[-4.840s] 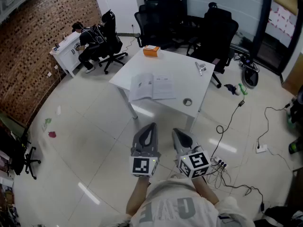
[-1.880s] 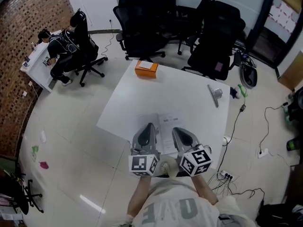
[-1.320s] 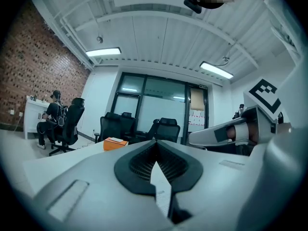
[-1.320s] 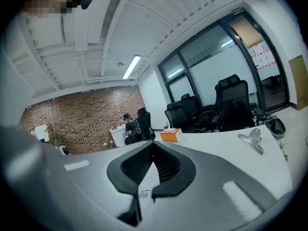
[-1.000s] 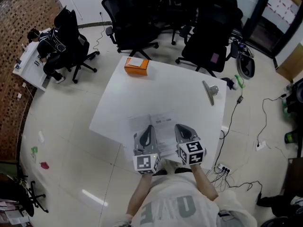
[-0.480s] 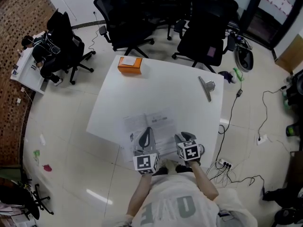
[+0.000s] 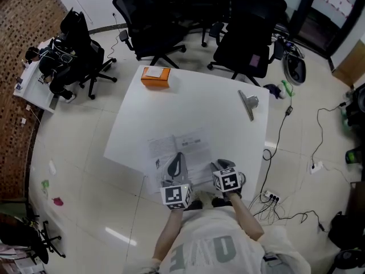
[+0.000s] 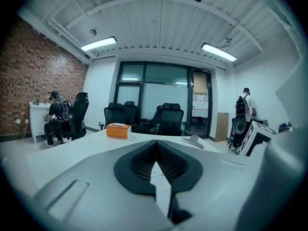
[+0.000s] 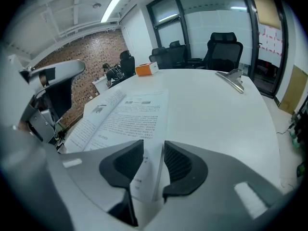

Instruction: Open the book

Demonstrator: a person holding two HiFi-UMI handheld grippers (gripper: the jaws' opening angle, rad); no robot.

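A white desk point(image 7: 217, 124) fills the middle of the room, with black office chairs point(image 7: 154, 16) crowded along its far side and a seated person point(image 7: 57, 59) at a smaller desk off to the left. The book point(image 7: 181, 147) lies open and flat at the desk's near edge, directly under both grippers. The left gripper point(image 8: 155, 142) hovers over the left page with its fingers closed tip to tip. A strip of printed paper shows in the slot behind them, though whether it is pinched there is hard to say. The right gripper point(image 9: 154, 148) tilts down with its fingers point(image 9: 126, 165) spread wide. The right page's outer edge runs into the gap, and the pads are not pressing on it. An orange box point(image 7: 155, 75) sits at the far left corner, and a small metal tool point(image 7: 248, 103) lies towards the right edge.
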